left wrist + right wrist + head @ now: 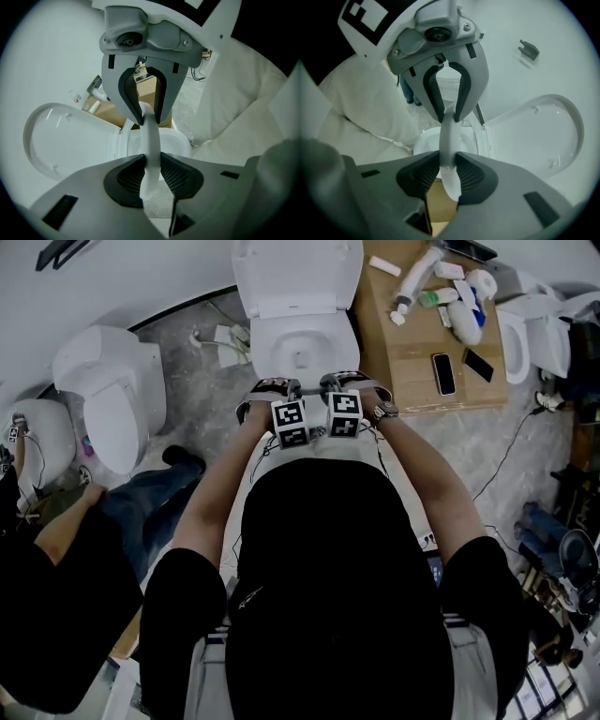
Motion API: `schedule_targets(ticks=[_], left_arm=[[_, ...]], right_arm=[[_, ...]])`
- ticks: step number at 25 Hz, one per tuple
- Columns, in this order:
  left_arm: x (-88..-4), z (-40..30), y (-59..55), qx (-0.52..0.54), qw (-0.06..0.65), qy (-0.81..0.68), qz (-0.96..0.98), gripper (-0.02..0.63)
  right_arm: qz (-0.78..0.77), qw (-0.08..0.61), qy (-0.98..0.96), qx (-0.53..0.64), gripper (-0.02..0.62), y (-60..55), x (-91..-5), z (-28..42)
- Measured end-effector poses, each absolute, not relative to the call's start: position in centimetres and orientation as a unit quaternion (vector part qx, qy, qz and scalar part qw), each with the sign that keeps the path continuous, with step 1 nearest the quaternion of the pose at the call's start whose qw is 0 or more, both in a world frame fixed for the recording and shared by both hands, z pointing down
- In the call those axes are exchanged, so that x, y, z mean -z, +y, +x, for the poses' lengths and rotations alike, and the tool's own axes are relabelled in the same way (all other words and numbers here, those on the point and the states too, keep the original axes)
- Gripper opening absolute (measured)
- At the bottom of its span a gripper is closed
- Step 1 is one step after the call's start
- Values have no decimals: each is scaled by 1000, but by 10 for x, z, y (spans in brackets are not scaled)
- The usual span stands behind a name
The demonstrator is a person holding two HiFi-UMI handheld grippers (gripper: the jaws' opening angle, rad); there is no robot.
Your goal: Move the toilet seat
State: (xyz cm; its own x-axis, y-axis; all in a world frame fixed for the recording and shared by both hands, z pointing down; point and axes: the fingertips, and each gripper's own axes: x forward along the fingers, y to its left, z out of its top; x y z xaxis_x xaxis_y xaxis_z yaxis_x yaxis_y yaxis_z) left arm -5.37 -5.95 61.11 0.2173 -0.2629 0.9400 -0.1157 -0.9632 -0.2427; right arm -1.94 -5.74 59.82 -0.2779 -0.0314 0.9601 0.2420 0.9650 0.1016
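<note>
Both tongs are clenched on the toilet seat (151, 154): the left tongs (149, 133) and the right tongs (449, 136) each pinch its thin white front rim, side by side, so neither hand is nearer; the seat starts right at the tongs and runs away from me over the bowl (302, 348) towards the raised lid (295, 273); its long axis lies front to back, front edge pointing at me; I judge the hinge at the far end to be the pivot for any swing.
</note>
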Motion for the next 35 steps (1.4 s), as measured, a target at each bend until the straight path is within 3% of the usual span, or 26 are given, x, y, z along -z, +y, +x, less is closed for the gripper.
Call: schedule_targets(ticks=[35], left_arm=[[-552, -69, -141, 601, 69, 136, -785, 104]], right_arm=[[-48, 576, -801, 157, 104, -144, -557, -31]])
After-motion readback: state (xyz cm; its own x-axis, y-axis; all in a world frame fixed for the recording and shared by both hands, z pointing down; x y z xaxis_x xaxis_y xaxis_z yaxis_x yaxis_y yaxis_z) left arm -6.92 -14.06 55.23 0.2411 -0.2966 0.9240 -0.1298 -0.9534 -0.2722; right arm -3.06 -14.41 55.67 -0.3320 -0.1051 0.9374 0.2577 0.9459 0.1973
